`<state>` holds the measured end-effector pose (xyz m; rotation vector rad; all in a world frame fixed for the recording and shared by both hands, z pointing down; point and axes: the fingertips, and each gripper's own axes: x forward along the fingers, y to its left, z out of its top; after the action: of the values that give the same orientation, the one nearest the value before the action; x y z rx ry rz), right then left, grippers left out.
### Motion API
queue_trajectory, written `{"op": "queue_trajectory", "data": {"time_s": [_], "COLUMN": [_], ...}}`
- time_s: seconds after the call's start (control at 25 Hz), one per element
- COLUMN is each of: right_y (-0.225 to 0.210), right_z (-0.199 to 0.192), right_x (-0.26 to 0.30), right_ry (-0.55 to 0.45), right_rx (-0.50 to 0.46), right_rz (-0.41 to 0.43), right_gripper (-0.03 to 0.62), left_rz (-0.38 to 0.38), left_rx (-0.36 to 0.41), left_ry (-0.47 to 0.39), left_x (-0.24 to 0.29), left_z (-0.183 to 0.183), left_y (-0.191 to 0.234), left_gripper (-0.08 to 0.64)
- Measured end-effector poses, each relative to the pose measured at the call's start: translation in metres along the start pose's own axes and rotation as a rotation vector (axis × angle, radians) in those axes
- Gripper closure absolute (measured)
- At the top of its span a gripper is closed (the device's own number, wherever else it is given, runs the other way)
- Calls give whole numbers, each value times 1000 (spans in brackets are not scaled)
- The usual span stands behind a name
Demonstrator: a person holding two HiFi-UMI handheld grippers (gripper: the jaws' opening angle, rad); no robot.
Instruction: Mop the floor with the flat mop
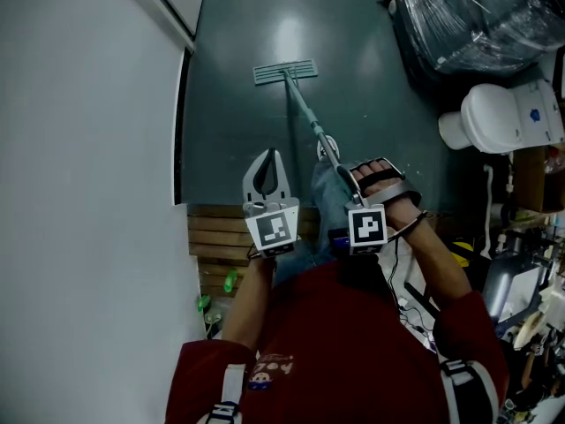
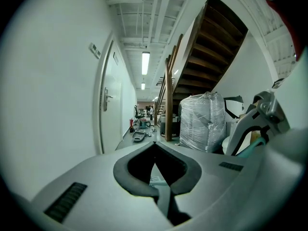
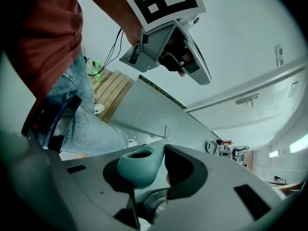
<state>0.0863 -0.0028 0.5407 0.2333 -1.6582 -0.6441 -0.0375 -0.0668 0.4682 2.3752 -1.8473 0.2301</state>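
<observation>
Head view: the flat mop [image 1: 284, 71] has its head flat on the dark floor [image 1: 231, 140], out ahead and nearer the floor's left edge along the wall [image 1: 88, 148] than the wrapped bundle [image 1: 481, 16] and toilet [image 1: 503, 117] on the right. Its handle [image 1: 305, 113] slants back to the right tongs [image 1: 366, 179]. The left tongs [image 1: 267, 177] hang beside them, off the handle, above the wooden boards [image 1: 216, 237].

Left gripper view: these tongs are clenched tip to tip with nothing between them, pointing down the corridor.

Right gripper view: these tongs are clamped on the teal end of the handle, with the mop head far off on the floor.

The risk I see is the one-sided hold at the very end of a long handle. A push could twist the grip in the pads, tip the head onto one edge, or swing it into the wall or the bundle.
</observation>
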Motion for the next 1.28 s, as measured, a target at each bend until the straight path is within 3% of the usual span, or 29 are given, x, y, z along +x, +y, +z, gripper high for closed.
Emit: {"op": "queue_trajectory", "data": {"time_s": [1.28], "right_y": [-112], "right_z": [-38], "right_x": [121], "right_ry": [-10], "right_rx": [-52], "right_rz": [-35], "right_gripper": [471], "left_rz": [60], "left_rx": [-33], "left_ry": [4], "left_x": [106], "left_z": [-9], "left_y": [32], "left_gripper": [545]}}
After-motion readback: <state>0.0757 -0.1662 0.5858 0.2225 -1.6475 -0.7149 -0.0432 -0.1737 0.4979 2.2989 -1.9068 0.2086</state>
